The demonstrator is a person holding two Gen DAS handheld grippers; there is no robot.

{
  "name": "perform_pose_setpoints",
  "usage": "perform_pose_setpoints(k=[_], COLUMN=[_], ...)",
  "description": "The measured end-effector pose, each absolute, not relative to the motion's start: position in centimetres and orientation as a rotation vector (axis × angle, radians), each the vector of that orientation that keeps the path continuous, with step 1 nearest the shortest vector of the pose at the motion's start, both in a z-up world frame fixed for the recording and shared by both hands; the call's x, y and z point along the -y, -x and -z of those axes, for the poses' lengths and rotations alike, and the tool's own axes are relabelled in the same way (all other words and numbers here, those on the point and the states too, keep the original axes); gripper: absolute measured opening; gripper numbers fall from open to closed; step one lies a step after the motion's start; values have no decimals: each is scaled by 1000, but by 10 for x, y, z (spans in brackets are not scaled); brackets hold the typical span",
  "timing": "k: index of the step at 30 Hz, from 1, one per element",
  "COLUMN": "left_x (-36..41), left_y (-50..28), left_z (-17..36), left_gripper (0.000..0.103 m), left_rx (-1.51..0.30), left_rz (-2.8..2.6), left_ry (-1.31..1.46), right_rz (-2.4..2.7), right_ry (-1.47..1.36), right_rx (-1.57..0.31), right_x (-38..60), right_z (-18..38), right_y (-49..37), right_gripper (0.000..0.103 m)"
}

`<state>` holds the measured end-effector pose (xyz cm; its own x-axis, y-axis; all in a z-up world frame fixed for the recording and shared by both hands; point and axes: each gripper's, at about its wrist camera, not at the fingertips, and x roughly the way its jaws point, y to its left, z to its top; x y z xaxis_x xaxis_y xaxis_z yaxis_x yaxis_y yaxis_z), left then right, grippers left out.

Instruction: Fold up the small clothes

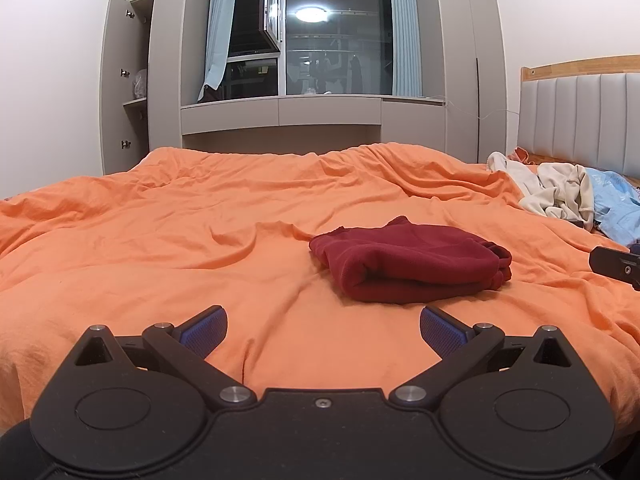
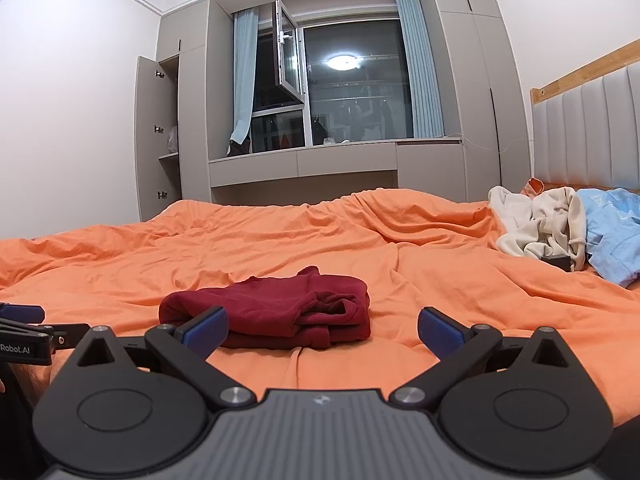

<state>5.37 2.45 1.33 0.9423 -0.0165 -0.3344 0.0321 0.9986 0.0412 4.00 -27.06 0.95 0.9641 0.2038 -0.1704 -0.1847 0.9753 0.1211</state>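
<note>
Where the rumpled orange bed cover [image 1: 200,216] spreads wide, a folded dark-red fleece garment [image 1: 408,266] lies mid-bed | left gripper [image 1: 323,330] spread apart, empty | right gripper [image 2: 323,330] likewise | cream and pale-blue clothes heap [image 2: 560,228] by grey padded headboard [image 2: 588,128] | dark window [image 1: 336,36], grey wardrobes [image 1: 468,60]

Loads of bare orange duvet [image 1: 160,232] is left open all round the folded maroon garment [image 1: 408,268]. Off by the headboard [image 2: 592,128], room is taken up by a clothes pile [image 2: 560,228].
</note>
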Motion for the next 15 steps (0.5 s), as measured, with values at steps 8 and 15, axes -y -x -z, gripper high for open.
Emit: perform_pose_setpoints(k=[8, 15], left_x=[-25, -24], left_y=[-54, -54], left_z=[-13, -13], left_gripper=[102, 102], left_rx=[-341, -342], left_rz=[25, 24], left_ry=[-47, -46], right_rz=[-197, -196], right_ry=[-103, -102], right_rx=[-183, -185], right_x=[271, 271], right_z=[-9, -8], right_y=[-40, -41], right_gripper=[103, 103])
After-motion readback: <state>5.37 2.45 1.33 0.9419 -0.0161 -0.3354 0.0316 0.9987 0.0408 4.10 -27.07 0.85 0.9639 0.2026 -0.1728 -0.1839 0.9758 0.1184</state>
